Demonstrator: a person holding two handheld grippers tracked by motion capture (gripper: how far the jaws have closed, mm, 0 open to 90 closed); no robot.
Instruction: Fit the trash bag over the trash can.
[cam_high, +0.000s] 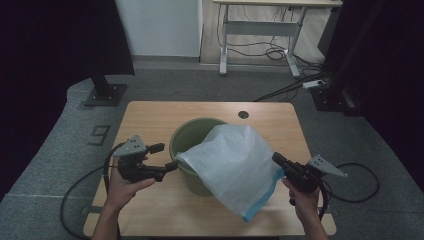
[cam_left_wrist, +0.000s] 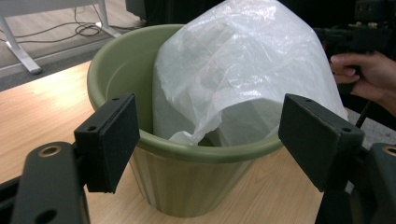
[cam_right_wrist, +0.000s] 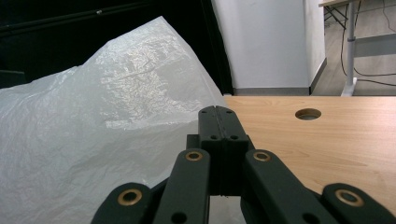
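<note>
One green bucket (cam_high: 192, 142), one white bag (cam_high: 235, 165), left tongs (cam_left_wrist: 205, 140) spread, right tongs (cam_right_wrist: 218, 122) pressed together.

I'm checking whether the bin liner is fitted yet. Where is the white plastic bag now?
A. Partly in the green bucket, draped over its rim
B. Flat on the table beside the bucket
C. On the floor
A: the bag spills over the green bucket's rim onto the table.

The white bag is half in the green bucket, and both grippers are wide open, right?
Not quite. The white bag is half in the green bucket, but only the left gripper is wide open. The right gripper view shows the right gripper with its jaws pressed together.
</note>
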